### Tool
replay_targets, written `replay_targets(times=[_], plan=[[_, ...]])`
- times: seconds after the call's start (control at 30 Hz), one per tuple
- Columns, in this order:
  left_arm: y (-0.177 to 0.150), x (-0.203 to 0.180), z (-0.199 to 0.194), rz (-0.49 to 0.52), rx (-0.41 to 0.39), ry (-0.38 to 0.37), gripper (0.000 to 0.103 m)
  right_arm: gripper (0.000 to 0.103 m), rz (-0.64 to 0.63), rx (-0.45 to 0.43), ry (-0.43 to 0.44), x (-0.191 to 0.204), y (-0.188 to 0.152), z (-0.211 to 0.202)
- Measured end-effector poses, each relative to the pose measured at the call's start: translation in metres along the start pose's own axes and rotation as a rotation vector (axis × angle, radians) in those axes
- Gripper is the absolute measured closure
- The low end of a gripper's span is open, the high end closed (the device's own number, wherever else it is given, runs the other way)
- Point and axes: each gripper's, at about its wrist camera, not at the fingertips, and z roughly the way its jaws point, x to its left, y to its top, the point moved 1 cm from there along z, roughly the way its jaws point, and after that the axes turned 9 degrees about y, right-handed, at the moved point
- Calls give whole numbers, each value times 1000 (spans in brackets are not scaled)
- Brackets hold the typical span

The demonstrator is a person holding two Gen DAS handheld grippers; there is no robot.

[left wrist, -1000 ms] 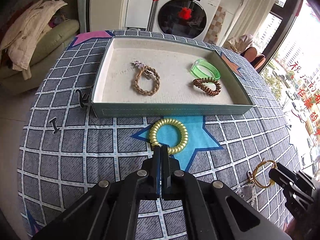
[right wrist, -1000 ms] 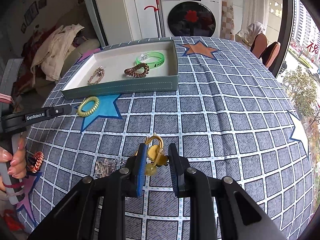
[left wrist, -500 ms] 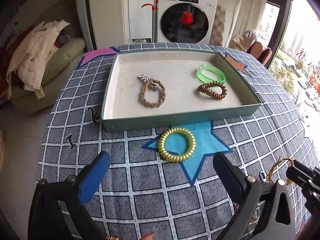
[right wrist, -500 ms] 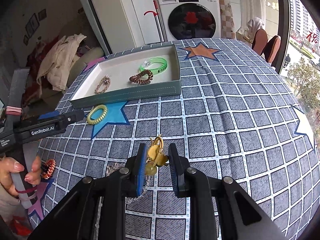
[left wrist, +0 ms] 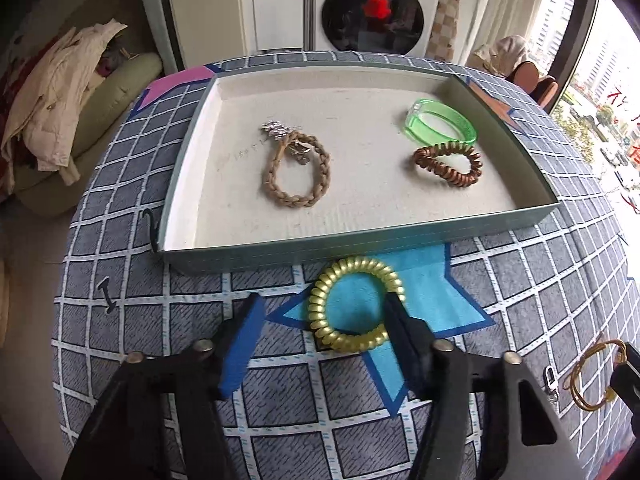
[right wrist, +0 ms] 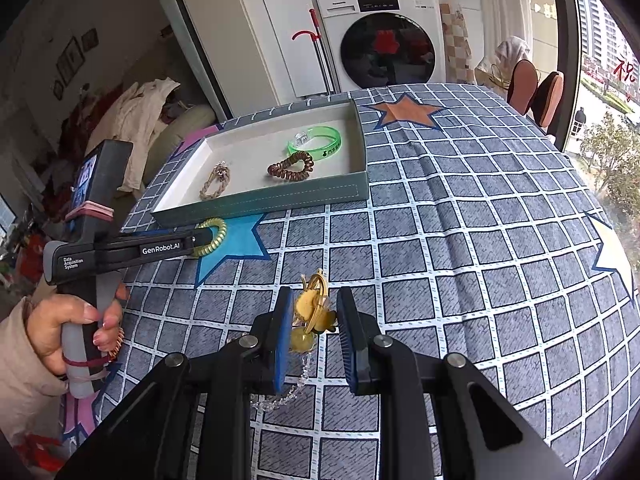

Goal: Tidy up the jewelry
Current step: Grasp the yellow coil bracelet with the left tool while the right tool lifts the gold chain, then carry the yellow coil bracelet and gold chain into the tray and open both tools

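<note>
Advanced toward gold coil bracelet (left wrist: 356, 304) at lower centre near tray (left wrist: 360, 246); left gripper (left wrist: 322, 334) fingers closing astride its rim, not yet gripping. Could slip and flick away. Right gripper (right wrist: 310, 330) clenched on gold charm bracelet (right wrist: 314, 308).

black fingers (left wrist: 240, 340), blue pads, beige sleeve (right wrist: 20, 364)

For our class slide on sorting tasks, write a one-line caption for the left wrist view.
Left gripper closing around a gold coil hair tie lying just outside the tray.

Gold coil bracelet (left wrist: 356, 306) lies flat on the blue star (left wrist: 432, 304), just before the tray (left wrist: 360, 246).
</note>
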Motion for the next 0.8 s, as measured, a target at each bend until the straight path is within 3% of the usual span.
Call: replay_targets(times=[0.03,0.27,0.33,0.37,0.73,0.8], plan=[[-2,-3,4,16,26,14,44,79,1,-1,1,0,1,0],[6,-8,-3,51,-11,28,44,79,10,1,8,0,2,1],[6,-13,-6,66,-18,14,57,79,12,3,10,1,2,2],[2,-17,-8,72,-22,10,74,79,13,4,12,1,2,3],[-24,-4,-46,8,-111,-119,74,79,3,-16,36,4,35,4],[-7,-3,-59,6,-138,-123,74,79,-3,-19,44,7,48,9]])
